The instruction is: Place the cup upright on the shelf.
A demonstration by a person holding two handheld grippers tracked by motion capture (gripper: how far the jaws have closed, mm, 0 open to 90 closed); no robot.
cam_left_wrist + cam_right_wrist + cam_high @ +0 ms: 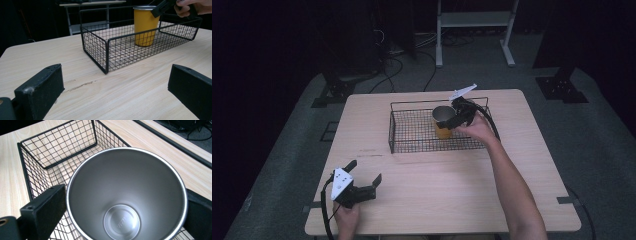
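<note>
Nearest the camera, at the desk's (447,185) front left, the left gripper (364,181) rests with jaws spread wide, holding nothing. Farther right, the wire basket (412,131) holds an upright yellow cup (443,121). The right gripper (458,116) has its jaws on either side of the cup's rim, seemingly pinching it. The steel-lined cup looks rigid, light and slippery, best held just below the rim.

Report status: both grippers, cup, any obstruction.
Left gripper open, idle low over the table. Right gripper jaws on the yellow cup, upright in the wire basket. No obstruction seen.
</note>
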